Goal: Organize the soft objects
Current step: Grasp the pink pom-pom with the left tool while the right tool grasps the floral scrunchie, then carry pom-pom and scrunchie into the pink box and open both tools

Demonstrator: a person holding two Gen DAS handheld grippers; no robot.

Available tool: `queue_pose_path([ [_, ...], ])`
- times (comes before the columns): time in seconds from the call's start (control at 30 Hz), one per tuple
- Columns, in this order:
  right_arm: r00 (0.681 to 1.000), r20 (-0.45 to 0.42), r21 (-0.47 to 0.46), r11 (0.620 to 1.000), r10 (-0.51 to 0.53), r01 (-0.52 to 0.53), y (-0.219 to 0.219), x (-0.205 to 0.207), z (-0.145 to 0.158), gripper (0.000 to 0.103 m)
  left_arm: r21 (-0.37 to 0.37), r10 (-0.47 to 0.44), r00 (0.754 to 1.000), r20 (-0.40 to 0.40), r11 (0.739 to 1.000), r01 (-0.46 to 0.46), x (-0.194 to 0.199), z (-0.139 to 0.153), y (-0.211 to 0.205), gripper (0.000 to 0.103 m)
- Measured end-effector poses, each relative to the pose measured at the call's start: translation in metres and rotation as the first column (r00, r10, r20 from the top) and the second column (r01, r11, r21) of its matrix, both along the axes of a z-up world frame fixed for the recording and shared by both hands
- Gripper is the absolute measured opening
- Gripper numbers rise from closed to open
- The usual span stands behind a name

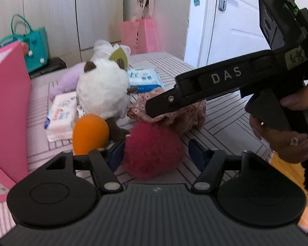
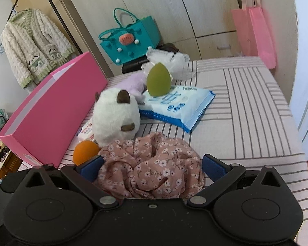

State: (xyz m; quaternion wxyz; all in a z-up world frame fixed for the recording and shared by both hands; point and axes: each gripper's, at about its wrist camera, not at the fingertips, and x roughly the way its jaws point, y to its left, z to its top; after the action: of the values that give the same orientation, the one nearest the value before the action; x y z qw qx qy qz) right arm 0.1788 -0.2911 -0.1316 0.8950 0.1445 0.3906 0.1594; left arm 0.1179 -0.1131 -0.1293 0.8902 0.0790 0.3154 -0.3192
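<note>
A fluffy red pompom [image 1: 154,149] lies on the striped bed between the blue pads of my left gripper [image 1: 156,151]. The left pad brushes its fluff and a thin gap shows at the right pad, so the jaws stand open. A pink floral scrunchie [image 2: 152,164] fills the space between the wide pads of my right gripper [image 2: 152,166], resting unsqueezed on the bed. In the left wrist view one of the right gripper's fingers [image 1: 195,90] slants down onto that scrunchie [image 1: 186,119], just behind the pompom.
A white plush [image 2: 115,119], an orange sponge [image 2: 85,151], a green sponge [image 2: 158,80] and a blue wipes pack [image 2: 174,104] lie beyond. An open pink box [image 2: 51,110] stands at the left. A teal bag [image 2: 131,39] sits behind. The bed's edge runs along the right.
</note>
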Motion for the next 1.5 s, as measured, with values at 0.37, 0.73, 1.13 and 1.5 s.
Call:
queue_pose_path([
  [0.37, 1.000, 0.018, -0.019, 1.000, -0.019, 0.020, -0.009, -0.012, -0.003, 0.038, 0.048, 0.034, 0.998, 0.048, 0.998, -0.037, -0.004, -0.003, -0.008, 0.049],
  [0.73, 0.996, 0.087, -0.120, 0.992, -0.017, 0.027, -0.003, -0.025, -0.004, 0.024, 0.027, 0.053, 0.998, 0.029, 0.998, -0.054, -0.006, -0.001, -0.005, 0.048],
  [1.13, 0.994, 0.102, -0.156, 0.987, -0.023, 0.039, -0.001, -0.043, -0.002, 0.024, -0.037, 0.039, 0.995, -0.095, 0.998, -0.043, -0.005, 0.007, 0.013, 0.048],
  [1.5, 0.996, 0.063, -0.133, 0.990, 0.061, -0.052, 0.015, -0.062, 0.012, 0.025, 0.044, -0.048, 0.980, -0.192, 0.997, 0.058, -0.014, 0.019, 0.026, 0.048],
])
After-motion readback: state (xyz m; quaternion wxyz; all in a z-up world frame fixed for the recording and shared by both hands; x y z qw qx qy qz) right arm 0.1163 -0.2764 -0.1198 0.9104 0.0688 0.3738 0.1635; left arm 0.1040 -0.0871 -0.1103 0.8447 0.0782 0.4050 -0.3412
